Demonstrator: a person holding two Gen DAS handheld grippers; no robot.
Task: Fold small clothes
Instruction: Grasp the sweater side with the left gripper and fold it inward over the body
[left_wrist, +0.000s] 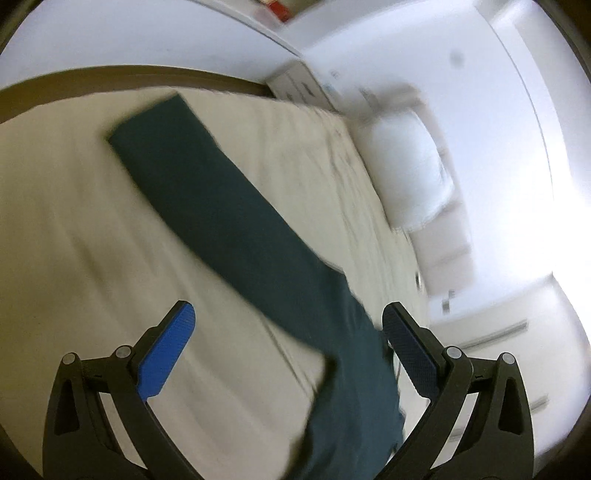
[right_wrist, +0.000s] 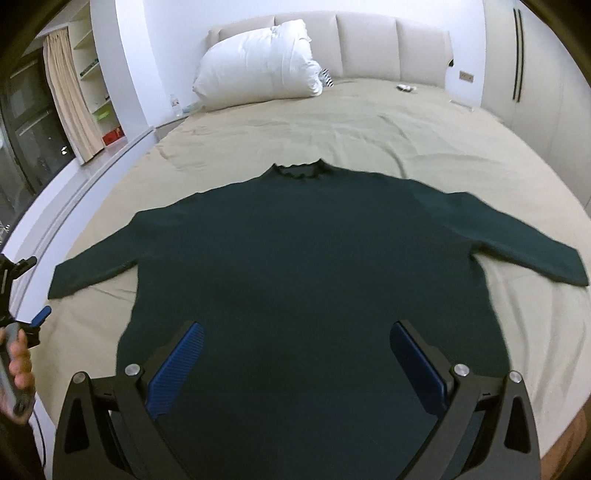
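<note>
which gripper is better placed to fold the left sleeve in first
Left. The left gripper hangs open right over the left sleeve, which stretches away between its fingers. The right gripper is open over the sweater body, with both sleeves off to its sides.

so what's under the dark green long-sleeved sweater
The dark green long-sleeved sweater lies spread flat on the beige bed sheet, which shows all around it. Whatever lies directly beneath the sweater's body is covered, so I can't tell if anything else is there.
</note>
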